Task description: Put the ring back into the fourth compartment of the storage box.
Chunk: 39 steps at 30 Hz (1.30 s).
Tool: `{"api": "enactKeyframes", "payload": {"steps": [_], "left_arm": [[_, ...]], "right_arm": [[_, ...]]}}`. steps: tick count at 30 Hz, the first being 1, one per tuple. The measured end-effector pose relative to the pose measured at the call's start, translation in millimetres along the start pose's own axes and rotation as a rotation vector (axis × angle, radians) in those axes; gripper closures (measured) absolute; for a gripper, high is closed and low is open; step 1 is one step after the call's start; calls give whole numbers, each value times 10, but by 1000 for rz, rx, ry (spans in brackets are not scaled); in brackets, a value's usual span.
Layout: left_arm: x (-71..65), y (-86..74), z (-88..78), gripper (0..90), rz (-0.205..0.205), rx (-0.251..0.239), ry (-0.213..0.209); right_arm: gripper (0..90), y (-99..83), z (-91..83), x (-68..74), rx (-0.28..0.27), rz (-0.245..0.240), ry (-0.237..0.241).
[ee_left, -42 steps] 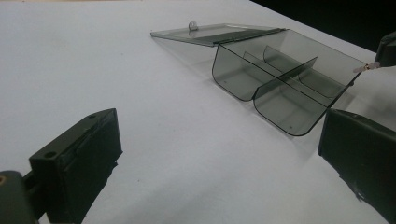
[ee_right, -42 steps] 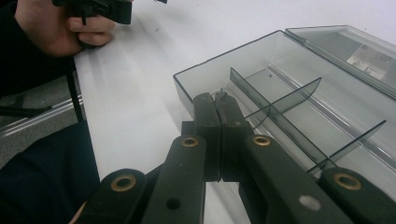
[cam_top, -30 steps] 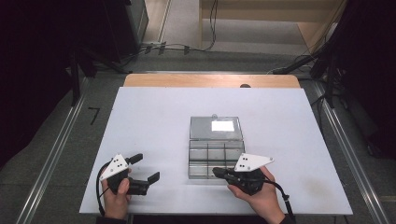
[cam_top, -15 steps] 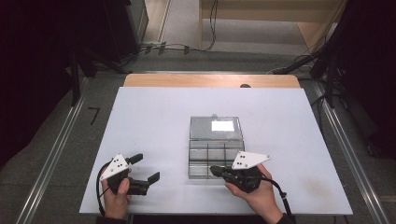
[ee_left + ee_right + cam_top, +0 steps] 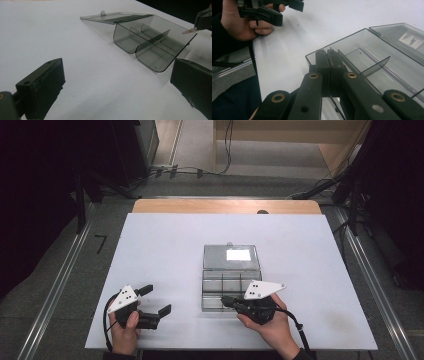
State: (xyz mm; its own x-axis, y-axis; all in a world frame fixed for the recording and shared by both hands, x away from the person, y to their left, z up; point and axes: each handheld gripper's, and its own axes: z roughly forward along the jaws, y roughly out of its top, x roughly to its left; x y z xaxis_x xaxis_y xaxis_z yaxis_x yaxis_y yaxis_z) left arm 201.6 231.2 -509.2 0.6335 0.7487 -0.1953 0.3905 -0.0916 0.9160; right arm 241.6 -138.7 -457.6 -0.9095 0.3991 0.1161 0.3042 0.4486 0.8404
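- high view: the clear box [image 5: 231, 277] lay open mid-table, lid back; the right gripper [image 5: 226, 300] reached over its near edge, the left gripper [image 5: 156, 300] sat well apart.
- left gripper view: its jaws stood wide apart, nothing between; the box [image 5: 150, 42] lay ahead.
- right gripper view: its jaws were pressed together at the box [image 5: 372, 57] wall; whether something small was pinched, i could not tell.

The compartment box [image 5: 231, 290] is smoky grey see-through plastic, its open lid [image 5: 231, 256] bearing a white label [image 5: 238, 254]; the table [image 5: 165, 250] is plain white with a light wood far edge; both grippers, left [image 5: 159, 301] and right [image 5: 223, 300], are black, each topped by a pale grey plate with dark dots.
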Motion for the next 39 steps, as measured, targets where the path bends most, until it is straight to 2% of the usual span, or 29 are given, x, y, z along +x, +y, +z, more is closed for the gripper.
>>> {"api": "enactKeyframes", "payload": {"steps": [15, 25, 39], "left_arm": [[-6, -1, 2, 0, 3, -2, 2], [-6, -4, -3, 0, -2, -7, 4], [-10, -3, 3, 0, 1, -4, 3]], "right_arm": [[873, 39, 147, -38, 19, 4, 0], [873, 48, 328, -36, 44, 6, 15], [872, -1, 415, -66, 65, 46, 10]]}}
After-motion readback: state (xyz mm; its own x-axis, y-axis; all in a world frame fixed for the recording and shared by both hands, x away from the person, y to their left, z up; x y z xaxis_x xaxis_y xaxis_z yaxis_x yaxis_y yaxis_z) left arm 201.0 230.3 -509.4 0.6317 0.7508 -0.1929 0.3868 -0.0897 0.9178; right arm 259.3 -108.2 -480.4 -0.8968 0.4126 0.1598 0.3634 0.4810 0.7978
